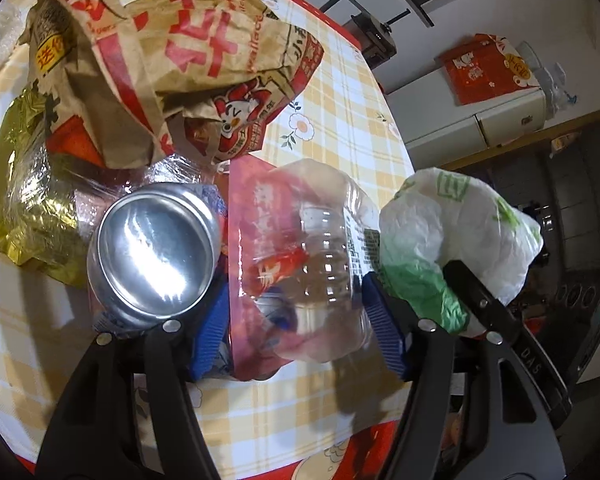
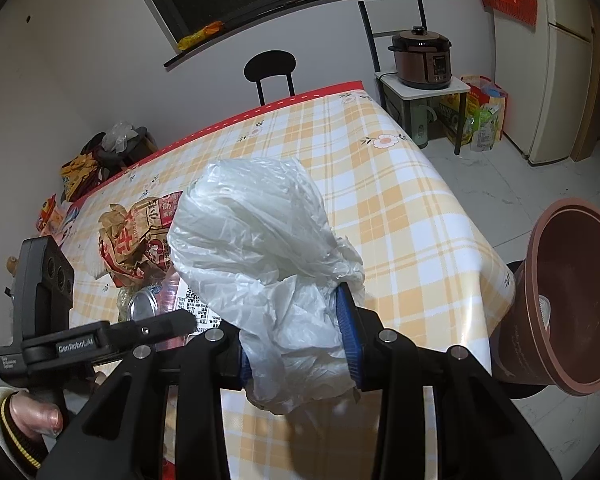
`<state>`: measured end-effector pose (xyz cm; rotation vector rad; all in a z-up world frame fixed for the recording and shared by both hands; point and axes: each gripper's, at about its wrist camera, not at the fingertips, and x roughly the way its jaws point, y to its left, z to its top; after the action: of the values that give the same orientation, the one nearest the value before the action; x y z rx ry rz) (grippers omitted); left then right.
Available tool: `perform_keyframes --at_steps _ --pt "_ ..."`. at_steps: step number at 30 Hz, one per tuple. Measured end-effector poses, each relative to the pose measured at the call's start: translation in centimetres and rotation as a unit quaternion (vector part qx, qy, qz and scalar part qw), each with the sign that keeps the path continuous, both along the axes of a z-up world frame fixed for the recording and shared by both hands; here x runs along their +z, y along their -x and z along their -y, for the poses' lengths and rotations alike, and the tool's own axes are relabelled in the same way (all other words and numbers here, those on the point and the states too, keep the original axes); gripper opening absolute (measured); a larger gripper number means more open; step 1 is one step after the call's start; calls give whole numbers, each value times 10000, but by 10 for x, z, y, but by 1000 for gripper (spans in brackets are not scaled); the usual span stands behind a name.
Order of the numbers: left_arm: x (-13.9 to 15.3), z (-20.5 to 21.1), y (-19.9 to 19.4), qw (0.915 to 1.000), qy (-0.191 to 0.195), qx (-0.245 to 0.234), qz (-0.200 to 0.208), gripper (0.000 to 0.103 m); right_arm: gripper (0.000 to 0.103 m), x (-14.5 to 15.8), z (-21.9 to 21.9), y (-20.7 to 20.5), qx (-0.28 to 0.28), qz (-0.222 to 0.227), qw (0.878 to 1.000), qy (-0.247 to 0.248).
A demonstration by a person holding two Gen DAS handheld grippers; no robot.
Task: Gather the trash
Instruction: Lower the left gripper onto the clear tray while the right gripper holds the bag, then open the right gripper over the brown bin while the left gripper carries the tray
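Your right gripper (image 2: 296,344) is clamping a crumpled white bag (image 2: 260,248), bunched between its pads and bulging out ahead of the fingertips. The brown bin (image 2: 572,300) is standing open just to the right of that gripper, off the table (image 2: 400,184) edge.

Your left gripper (image 1: 296,320) is standing wide around a clear bottle (image 1: 324,248); the bottle is lying between the blue pads, but they are not pressing it. A can (image 1: 156,248) is sitting just off the left finger, with a paper bag (image 1: 172,60) and gold wrapper (image 1: 28,184) further ahead.

You are, by the look of it, mid-pickup on the bottle. Next, you are needing to close the left pads squarely on its body without nudging the can, then carry the bag rightwards over the bin's mouth.
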<state>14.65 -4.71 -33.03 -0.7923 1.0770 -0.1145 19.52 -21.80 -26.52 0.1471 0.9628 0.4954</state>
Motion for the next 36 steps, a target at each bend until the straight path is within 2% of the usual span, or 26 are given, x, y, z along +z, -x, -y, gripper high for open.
perform_keyframes --at_steps 5,9,13,19,24,27,36 --pt "1 3 -5 9997 -213 -71 46 65 36 -2 2 2 -46 -59 10000 -42" --pt "1 1 -5 9998 -197 -1 -11 64 36 -2 4 3 -70 -100 9999 -67" --pt "13 0 -2 9999 -10 -12 111 57 36 0 5 5 -83 -88 9999 -87" --pt "47 6 3 9958 181 -443 779 55 36 2 12 9 -195 -157 9993 -288" --pt "36 12 -3 9951 552 -508 650 54 36 -4 21 10 -330 -287 9979 -484" --pt "34 21 -5 9962 227 -595 601 48 36 -5 21 12 -310 -287 9979 -483" --pt "38 24 -9 9962 62 -671 561 45 35 -4 30 13 -407 -314 9968 -607"
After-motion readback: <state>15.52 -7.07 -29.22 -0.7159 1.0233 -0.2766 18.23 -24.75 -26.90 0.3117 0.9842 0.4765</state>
